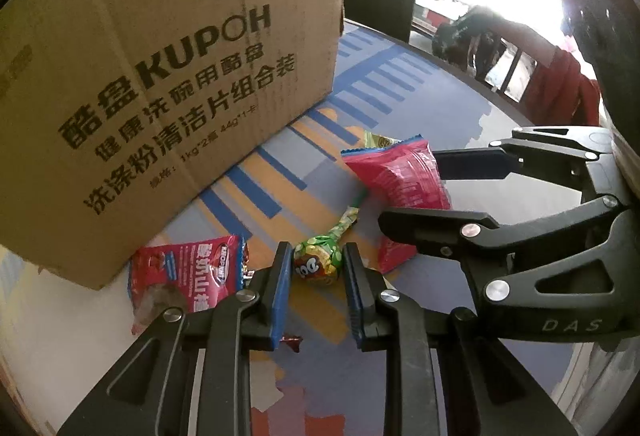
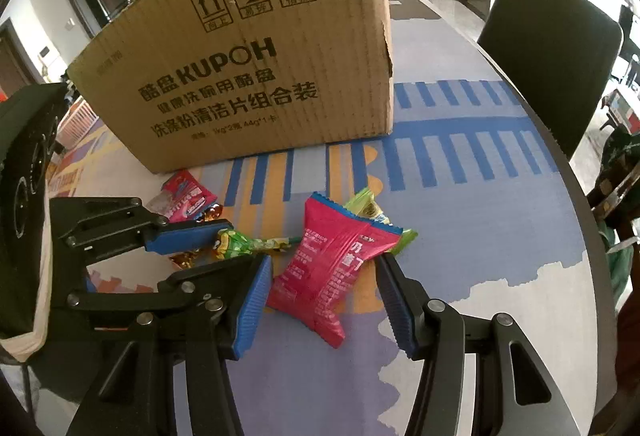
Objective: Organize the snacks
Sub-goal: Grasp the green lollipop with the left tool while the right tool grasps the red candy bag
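Note:
A green-wrapped lollipop (image 1: 320,260) lies on the table mat, its head between the open blue pads of my left gripper (image 1: 316,276); the pads do not touch it. It also shows in the right wrist view (image 2: 240,246). A red snack packet (image 2: 328,272) lies between the open jaws of my right gripper (image 2: 320,300), which straddles it without squeezing; the left wrist view shows the packet too (image 1: 400,187). A second red packet (image 1: 188,276) lies by the box corner. A green packet (image 2: 366,207) peeks from behind the red one.
A large brown cardboard box (image 2: 256,83) stands upright behind the snacks on the patterned mat (image 2: 460,195). Small foil candies (image 2: 188,258) lie near the left gripper (image 2: 180,236). A dark chair (image 2: 548,51) stands at the table's far right edge.

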Demonstrator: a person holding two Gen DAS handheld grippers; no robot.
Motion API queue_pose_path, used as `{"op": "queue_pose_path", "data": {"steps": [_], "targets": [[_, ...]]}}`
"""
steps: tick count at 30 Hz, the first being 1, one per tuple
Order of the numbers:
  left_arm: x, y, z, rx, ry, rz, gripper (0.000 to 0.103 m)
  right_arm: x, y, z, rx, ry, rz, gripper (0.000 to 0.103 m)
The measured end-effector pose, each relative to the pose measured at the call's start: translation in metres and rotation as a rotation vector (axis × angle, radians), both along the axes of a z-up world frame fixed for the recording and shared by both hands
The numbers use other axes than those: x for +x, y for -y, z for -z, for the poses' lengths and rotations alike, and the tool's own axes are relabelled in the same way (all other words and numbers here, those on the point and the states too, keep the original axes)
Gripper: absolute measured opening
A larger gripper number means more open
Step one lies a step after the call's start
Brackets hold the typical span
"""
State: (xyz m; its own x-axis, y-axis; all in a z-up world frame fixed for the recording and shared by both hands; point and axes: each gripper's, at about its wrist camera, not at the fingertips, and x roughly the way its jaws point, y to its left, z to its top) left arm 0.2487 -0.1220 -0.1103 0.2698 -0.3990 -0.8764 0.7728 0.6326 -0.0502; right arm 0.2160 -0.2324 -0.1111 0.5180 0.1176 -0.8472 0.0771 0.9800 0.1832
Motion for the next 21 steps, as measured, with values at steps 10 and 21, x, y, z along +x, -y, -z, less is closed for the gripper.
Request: {"op": "queue_pose_path", "data": {"steps": [10,21], "targets": [[-0.009,-0.023,-0.019,-0.045,0.011,-0.187,0.025,-0.006,-0.002,-0.001,-0.004,0.007,-0.033,0.04],[-0.03,-0.044,-0.04,-0.11,0.045,-0.362,0.025,-0.018,0.002,-0.008,0.035,0.023,-0.047,0.037]]}}
